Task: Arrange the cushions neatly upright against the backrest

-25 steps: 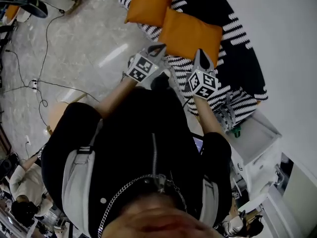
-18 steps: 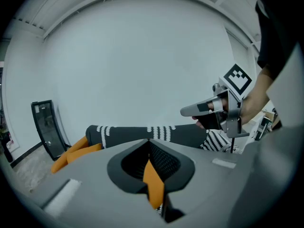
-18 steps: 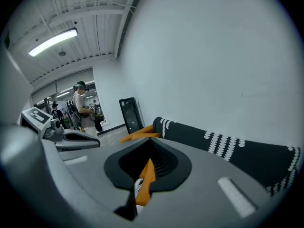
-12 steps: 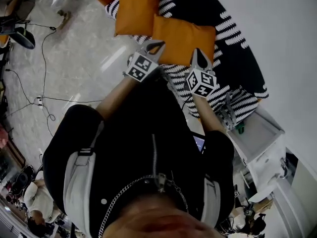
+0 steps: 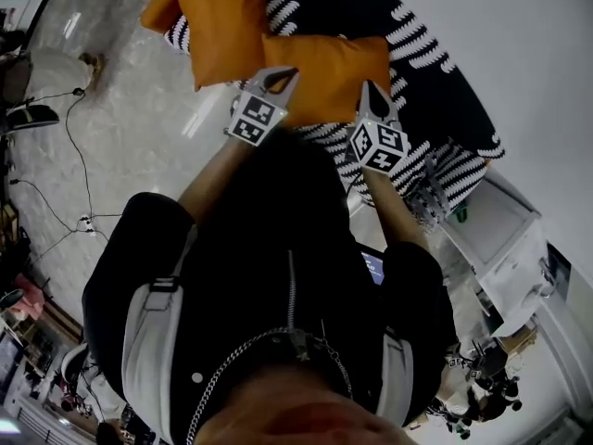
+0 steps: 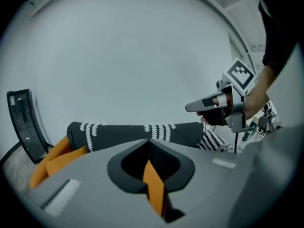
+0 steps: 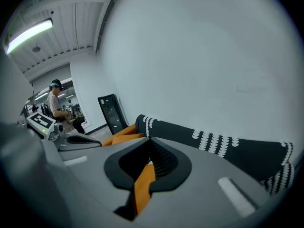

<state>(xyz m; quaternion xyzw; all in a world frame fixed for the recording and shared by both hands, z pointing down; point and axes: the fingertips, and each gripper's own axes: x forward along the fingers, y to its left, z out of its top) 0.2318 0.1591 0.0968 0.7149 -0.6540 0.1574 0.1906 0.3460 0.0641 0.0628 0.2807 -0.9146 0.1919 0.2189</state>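
An orange cushion (image 5: 324,68) lies across the black-and-white patterned sofa (image 5: 435,91), held at its near edge by both grippers. My left gripper (image 5: 278,77) is shut on its left corner, and orange fabric (image 6: 153,186) shows pinched between the jaws in the left gripper view. My right gripper (image 5: 371,95) is shut on the right corner, with orange fabric (image 7: 142,184) between its jaws. Two more orange cushions (image 5: 227,21) lie overlapping to the left on the seat. The dark backrest (image 6: 137,134) runs ahead of both grippers, below a plain white wall.
A white cabinet (image 5: 491,221) stands by the sofa's right end. Cables (image 5: 65,156) trail over the marble floor to the left. A black panel (image 7: 110,113) stands beyond the sofa's far end, and a person (image 7: 56,103) stands in the background.
Both grippers have carried the held cushion further over the seat toward the backrest. The other cushions have slid toward the picture's upper left as the head view shifted.
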